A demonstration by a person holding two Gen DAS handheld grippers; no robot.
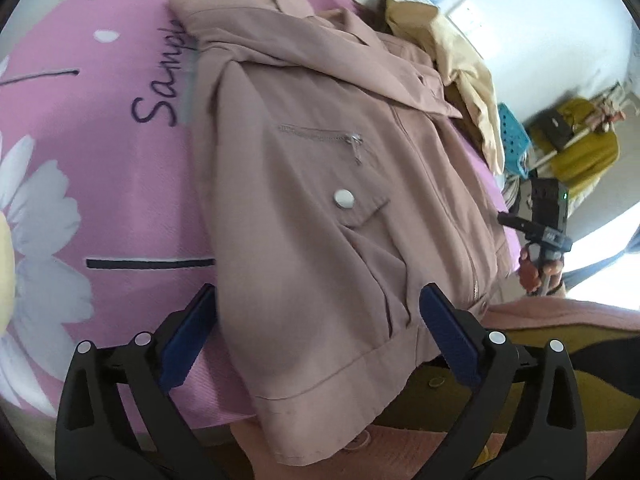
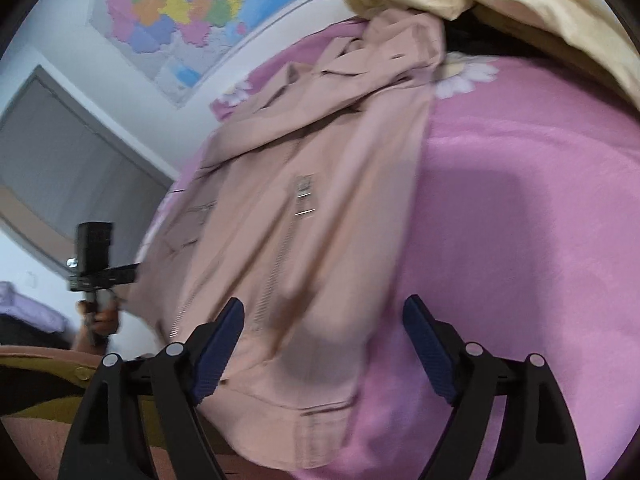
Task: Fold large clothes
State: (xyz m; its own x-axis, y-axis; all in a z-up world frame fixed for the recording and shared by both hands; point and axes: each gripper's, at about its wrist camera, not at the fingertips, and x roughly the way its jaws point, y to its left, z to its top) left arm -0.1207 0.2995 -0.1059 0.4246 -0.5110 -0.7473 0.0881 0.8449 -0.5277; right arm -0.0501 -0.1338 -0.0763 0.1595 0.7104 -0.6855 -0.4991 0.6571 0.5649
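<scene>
Folded pink jacket on pink sheet, cream cloth at its two o'clock, left gripper released, right gripper released, both empty above the hem

My left gripper shows matt black plastic arms with dull silver rivet heads, and its fingers wear dark blue pads with a fine ribbed, rubbery texture. Same on my right gripper. Under them lies the jacket, dusty pink woven cloth, smooth and matt, with a metal zip and a shiny round metal snap button. The bedsheet is pink printed cloth with a faint coarse weave. A pale yellow garment looks like soft, creased cloth. The wall map reads as slightly glossy paper.
</scene>
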